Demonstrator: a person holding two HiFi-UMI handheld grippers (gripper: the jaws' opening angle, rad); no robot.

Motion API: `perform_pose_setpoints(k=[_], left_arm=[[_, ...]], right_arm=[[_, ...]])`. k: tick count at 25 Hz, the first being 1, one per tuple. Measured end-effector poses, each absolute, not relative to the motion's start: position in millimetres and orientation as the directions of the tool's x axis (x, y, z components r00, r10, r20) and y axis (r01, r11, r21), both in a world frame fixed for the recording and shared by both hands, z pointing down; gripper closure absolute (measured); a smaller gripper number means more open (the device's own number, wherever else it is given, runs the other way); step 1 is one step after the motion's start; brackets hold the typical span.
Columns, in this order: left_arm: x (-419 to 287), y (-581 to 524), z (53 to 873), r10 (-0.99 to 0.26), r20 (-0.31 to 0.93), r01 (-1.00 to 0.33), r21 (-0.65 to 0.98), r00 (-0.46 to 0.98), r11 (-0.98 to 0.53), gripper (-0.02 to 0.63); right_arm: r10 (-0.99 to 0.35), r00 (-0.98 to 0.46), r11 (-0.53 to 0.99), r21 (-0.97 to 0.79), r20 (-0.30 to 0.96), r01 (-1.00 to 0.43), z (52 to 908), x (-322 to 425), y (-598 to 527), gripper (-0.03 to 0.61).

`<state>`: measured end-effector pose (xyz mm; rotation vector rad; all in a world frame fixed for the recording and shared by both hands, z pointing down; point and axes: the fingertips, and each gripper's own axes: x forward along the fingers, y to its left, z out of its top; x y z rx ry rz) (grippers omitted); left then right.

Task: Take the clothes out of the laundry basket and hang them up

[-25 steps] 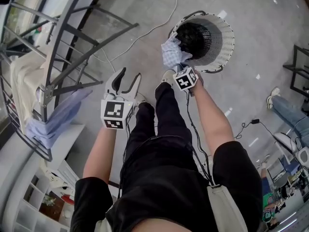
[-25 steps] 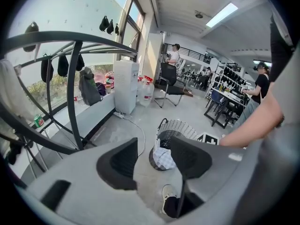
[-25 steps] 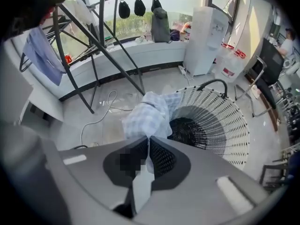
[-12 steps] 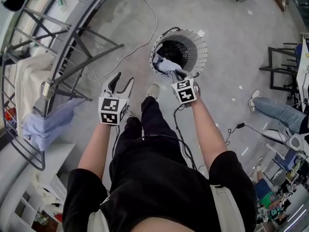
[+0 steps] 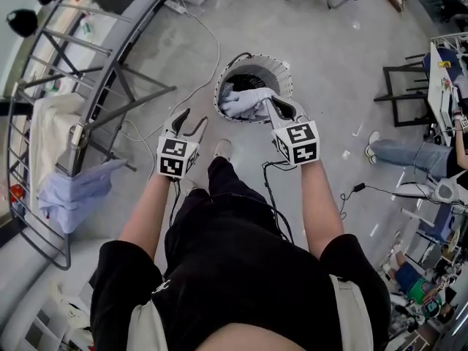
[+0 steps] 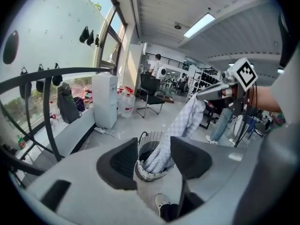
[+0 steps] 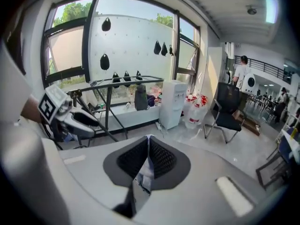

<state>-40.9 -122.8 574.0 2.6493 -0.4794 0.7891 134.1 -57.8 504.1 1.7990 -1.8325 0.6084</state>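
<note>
Your right gripper (image 5: 272, 108) pinches the pale checked cloth garment (image 5: 245, 102) between closed jaws, its lower end trailing into the round white wicker laundry basket (image 5: 279, 75) at your 12 o'clock; your left gripper (image 5: 192, 120), at the basket's 8 o'clock, stands spread and empty.

Office-like workspace, chair (image 7: 228, 110), water jugs (image 7: 194, 110)

- Checked garment (image 5: 245, 102): thin, soft cloth, matt and crumpled.
- Laundry basket (image 5: 256, 66): white openwork weave, plastic by the look, dark inside.
- Drying rack (image 5: 123, 44): smooth dark metal tubing.
- Floor (image 5: 329, 50): smooth grey concrete with a faint sheen.
- Right gripper (image 7: 148, 143) pads (image 7: 161, 159): matt black, finely ribbed.
</note>
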Motion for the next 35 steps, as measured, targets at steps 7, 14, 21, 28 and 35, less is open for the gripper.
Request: perform_pose_setpoints(k=[7, 14, 21, 28, 35], left_arm=[[16.1, -89.1, 608.5, -0.048, 0.608, -0.222, 0.215, 0.793, -0.951, 0.388], [77.2, -44.7, 676.8, 0.159, 0.685, -0.003, 0.23, 0.711, -0.973, 0.379], [123.3, -12.5, 739.6, 0.257, 0.733, 0.05, 0.292, 0.629, -0.955, 0.377], [161.6, -20.3, 748.8, 0.234, 0.711, 0.058, 0.262, 0.663, -0.963, 0.594], [140.6, -69.3, 715.4, 0.18, 0.7, -0.029, 0.276, 0.691, -0.961, 0.597]], right_arm=[[-0.867, 0.019, -0.011, 0.019, 0.498, -1.0, 413.8, 147.3, -39.6, 0.554], [-0.905, 0.045, -0.041, 0.019, 0.422, -0.999, 358.5, 168.8, -20.6, 0.554], [-0.904, 0.067, -0.046, 0.059, 0.422, -0.997, 338.5, 190.9, -9.2, 0.554], [-0.89, 0.113, -0.1, 0.052, 0.442, -0.994, 347.3, 209.3, 1.1, 0.554], [-0.882, 0.19, -0.198, 0.025, 0.432, -0.98, 355.3, 241.6, 16.6, 0.554]])
